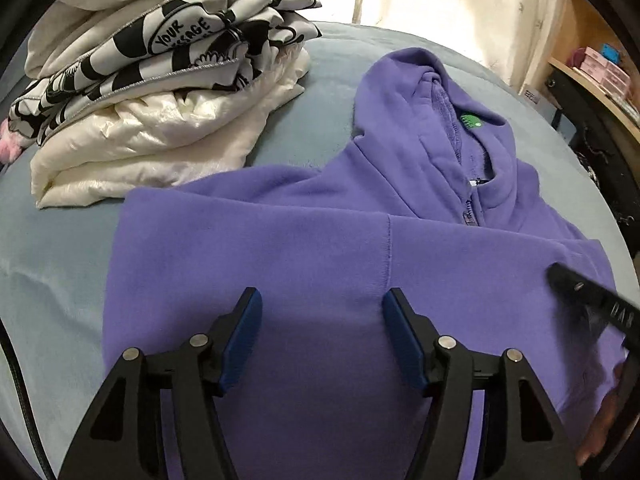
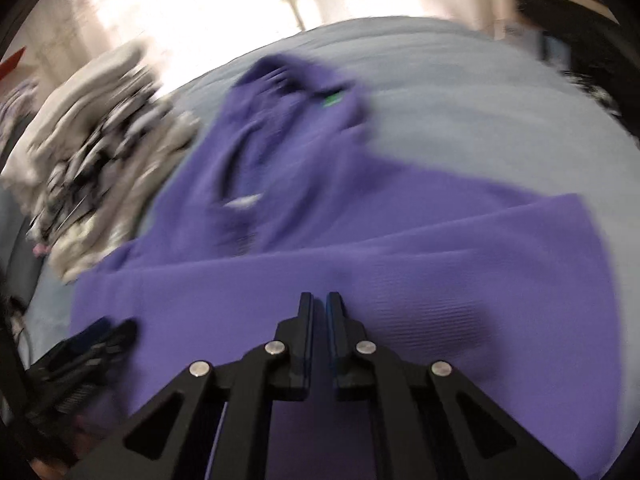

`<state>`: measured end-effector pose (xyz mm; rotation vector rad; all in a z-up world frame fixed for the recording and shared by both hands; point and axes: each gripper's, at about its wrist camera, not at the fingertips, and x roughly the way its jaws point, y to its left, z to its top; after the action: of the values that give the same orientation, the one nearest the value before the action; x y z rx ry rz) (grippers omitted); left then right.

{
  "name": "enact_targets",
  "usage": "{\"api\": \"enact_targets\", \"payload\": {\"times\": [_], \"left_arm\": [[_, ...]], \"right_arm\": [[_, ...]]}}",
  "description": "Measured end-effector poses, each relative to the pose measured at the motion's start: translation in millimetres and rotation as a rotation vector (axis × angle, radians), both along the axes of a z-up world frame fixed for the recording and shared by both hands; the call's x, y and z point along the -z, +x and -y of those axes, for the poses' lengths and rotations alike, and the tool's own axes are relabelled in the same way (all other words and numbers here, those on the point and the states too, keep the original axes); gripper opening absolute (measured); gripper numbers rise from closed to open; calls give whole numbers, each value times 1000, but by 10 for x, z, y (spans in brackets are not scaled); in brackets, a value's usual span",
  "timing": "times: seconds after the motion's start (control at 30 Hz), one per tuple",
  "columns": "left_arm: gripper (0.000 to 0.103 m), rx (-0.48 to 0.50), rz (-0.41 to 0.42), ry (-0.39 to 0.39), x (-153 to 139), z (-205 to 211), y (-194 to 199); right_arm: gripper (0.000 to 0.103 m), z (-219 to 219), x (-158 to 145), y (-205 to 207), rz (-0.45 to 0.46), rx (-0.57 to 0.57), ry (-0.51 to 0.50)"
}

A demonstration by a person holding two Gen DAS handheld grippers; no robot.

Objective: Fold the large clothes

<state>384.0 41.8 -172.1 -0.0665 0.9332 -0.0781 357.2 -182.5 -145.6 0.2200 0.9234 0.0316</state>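
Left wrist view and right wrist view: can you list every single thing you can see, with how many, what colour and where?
Hoodie: one, purple with a green neck label, spread flat on the bed, sleeves folded across its front, hood at the far end.
Stack of folded clothes: one pile, cream and white with a black-and-white striped printed piece in it, on the bed to the left of the hoodie.
Bed cover: one, grey-blue, under everything.
Curtain: one, pale with a leaf print, behind the bed.
Shelf: one, light wood, far right, holding pink boxes.
Left tool: one, black with blue pads, open above the hoodie's near part.
Right tool: one, black with blue pads, closed, over the hoodie; view is blurred.
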Motion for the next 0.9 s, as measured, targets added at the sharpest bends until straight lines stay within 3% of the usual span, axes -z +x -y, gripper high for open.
{"api": "enact_targets", "payload": {"times": [0.07,0.1,0.13,0.2,0.23,0.43,0.77,0.9], "left_arm": [[61,-63,18,78,-24,-128,-21],[61,-80,18,78,-29,-204,-14],[60,-88,6,43,-27,-319,-14],[58,-92,-16,-15,-26,-463,-24],[58,-84,-19,-32,-42,-512,-47],[58,-45,-16,32,-196,-522,-335],[61,-32,22,-32,-693,-611,-922],[67,-19,67,-47,-973,-628,-1231]], "right_arm": [[0,278,20,-43,-14,0,81],[0,355,13,-82,-14,-2,109],[0,392,-11,-125,-10,-7,116],[13,399,-63,-201,-20,30,26],[14,396,-83,-225,-21,43,1],[16,522,-136,-473,-33,61,99],[17,470,-464,-1106,-9,33,156],[25,428,-668,-1340,19,13,147]]}}
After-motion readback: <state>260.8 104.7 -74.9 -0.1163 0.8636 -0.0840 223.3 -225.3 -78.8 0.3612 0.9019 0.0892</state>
